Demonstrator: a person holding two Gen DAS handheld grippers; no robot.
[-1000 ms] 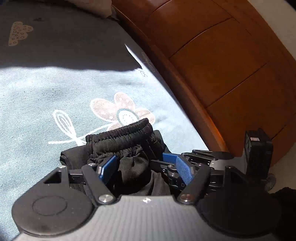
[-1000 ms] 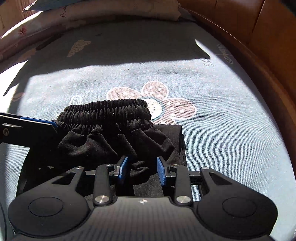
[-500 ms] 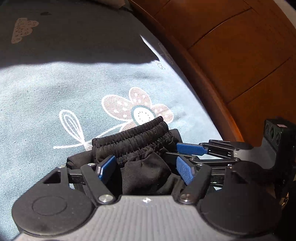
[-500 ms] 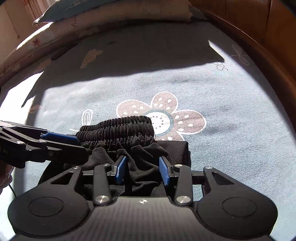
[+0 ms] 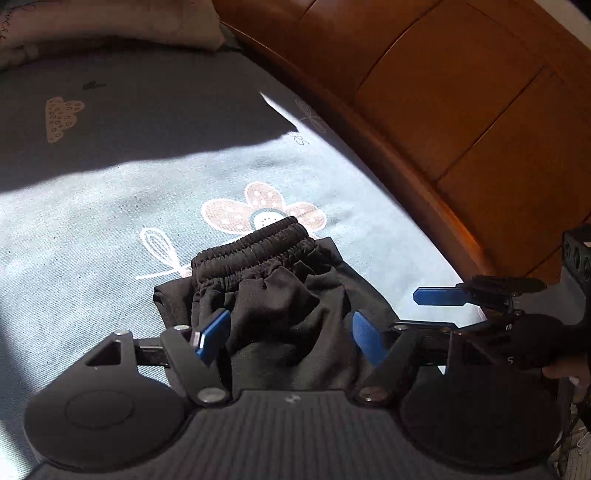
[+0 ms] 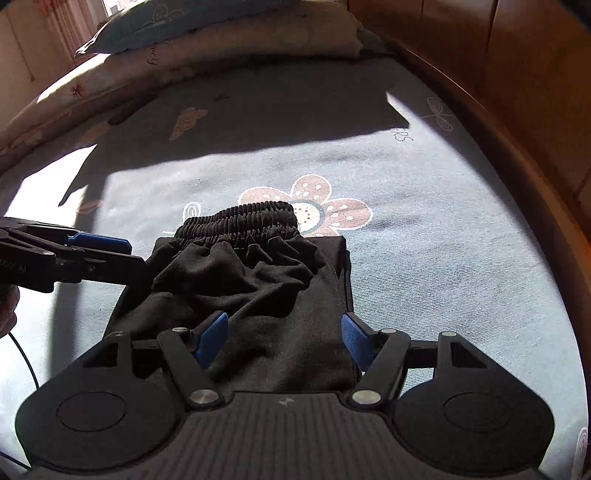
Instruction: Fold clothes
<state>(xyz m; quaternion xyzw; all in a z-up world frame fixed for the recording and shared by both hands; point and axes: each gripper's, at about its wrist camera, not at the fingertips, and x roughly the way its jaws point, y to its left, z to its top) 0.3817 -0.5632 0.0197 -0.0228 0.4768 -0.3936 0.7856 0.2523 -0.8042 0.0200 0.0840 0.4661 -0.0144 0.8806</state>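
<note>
- I think the fold is done. The black shorts [image 6: 255,280] lie in a small pile on the blue bed sheet [image 6: 443,258], with the stretchy waistband [image 6: 240,219] on top, next to the flower print [image 6: 317,206].
- My left gripper [image 5: 288,334] is open and holds nothing.
- My right gripper [image 6: 282,338] is opening, and its pads do not press the cloth.
- Next I should pat the bumpy top flat, or go get more clothes.
- The wooden bed frame [image 5: 461,129] is close on the right. The pillows [image 6: 221,33] are far off. The sheet in between gives me room.
</note>
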